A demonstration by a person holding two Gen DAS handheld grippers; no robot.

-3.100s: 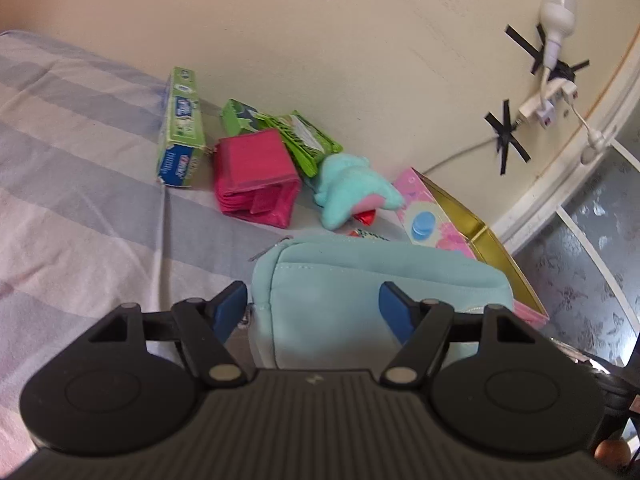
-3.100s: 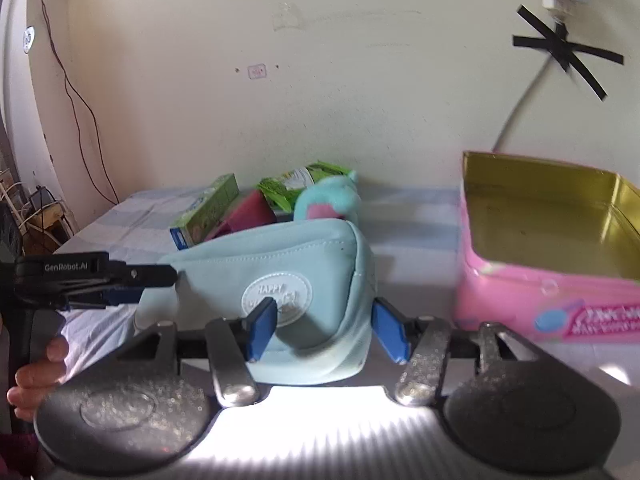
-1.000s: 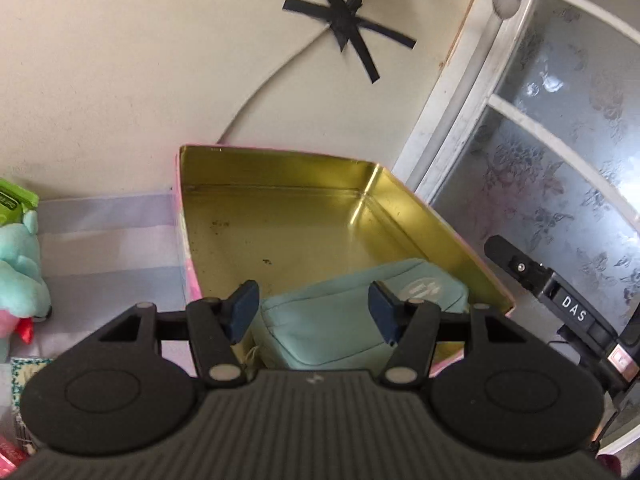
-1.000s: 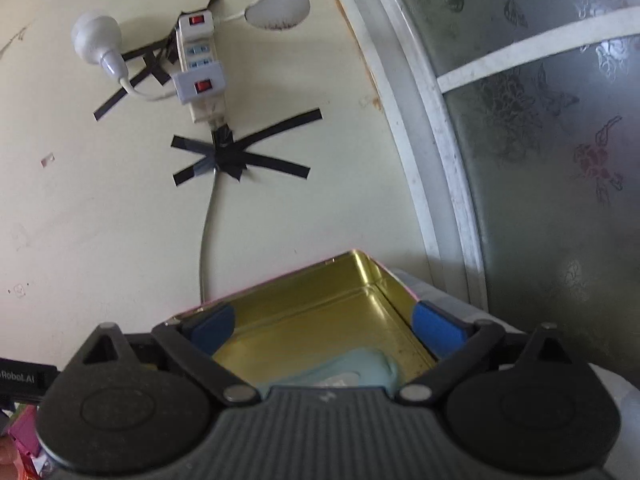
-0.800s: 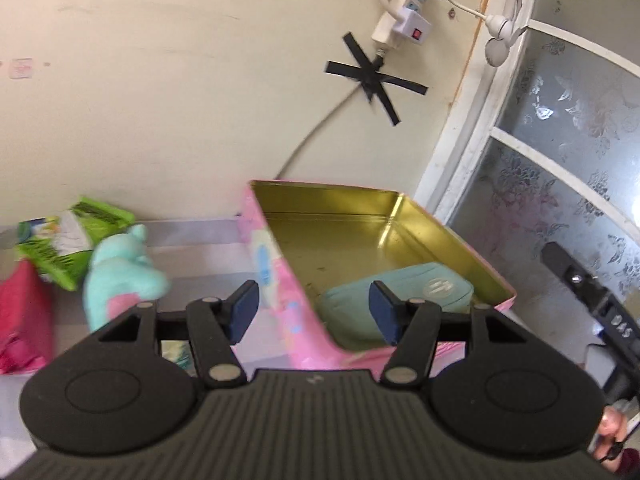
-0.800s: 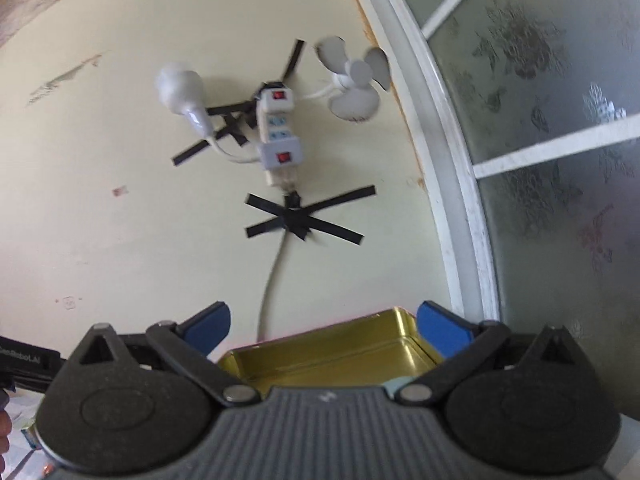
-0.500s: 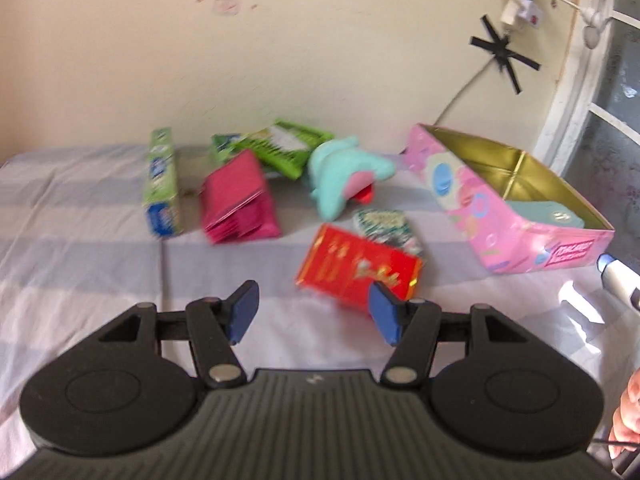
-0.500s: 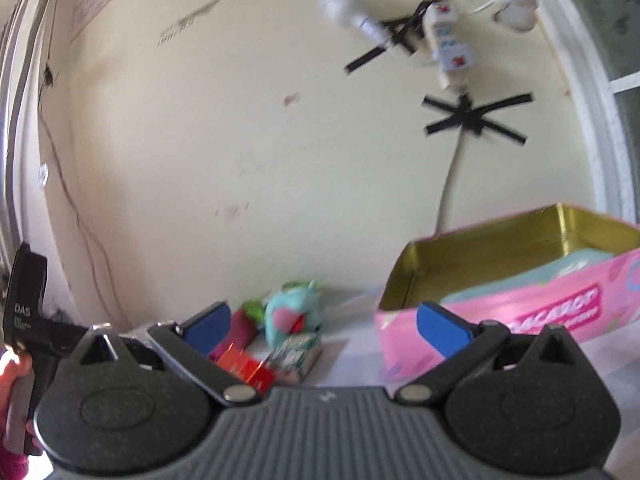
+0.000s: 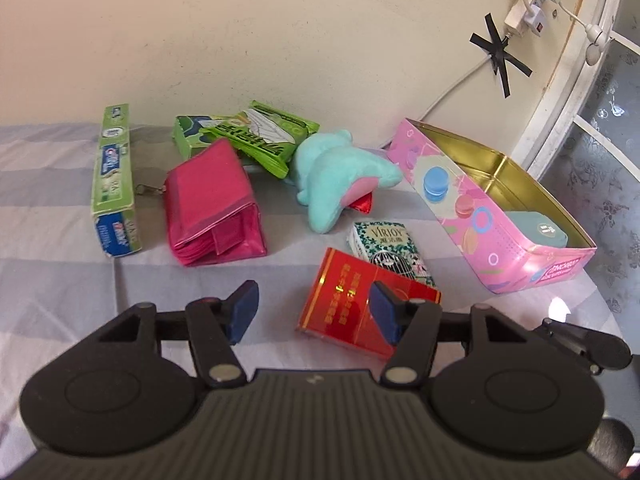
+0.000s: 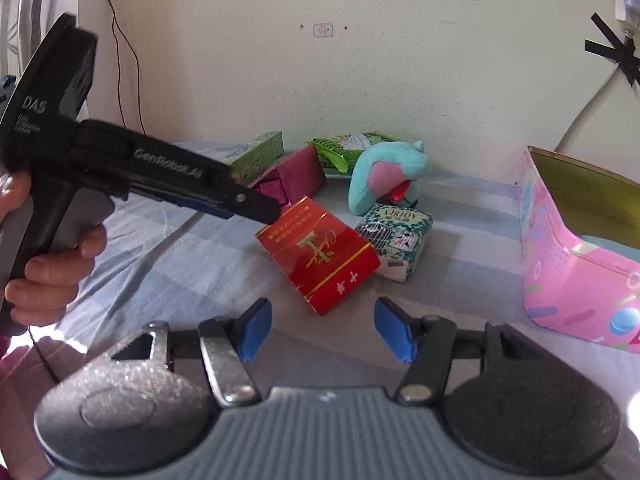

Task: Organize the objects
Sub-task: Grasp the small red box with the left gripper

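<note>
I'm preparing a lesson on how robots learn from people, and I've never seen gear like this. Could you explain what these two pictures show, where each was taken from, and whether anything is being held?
No robot here: a person holds a hand-operated two-finger gripper in each hand, each with a fisheye camera looking along its blue-padded fingers. One picture comes from the left gripper, the other from the right gripper; the right view also shows the person's left hand on the other tool. Both grippers are open and hold nothing. On the striped cloth lie a red box, a green patterned box, a teal plush toy, a magenta wallet, a toothpaste box and green packets. A pale blue pouch sits inside the pink tin.
</note>
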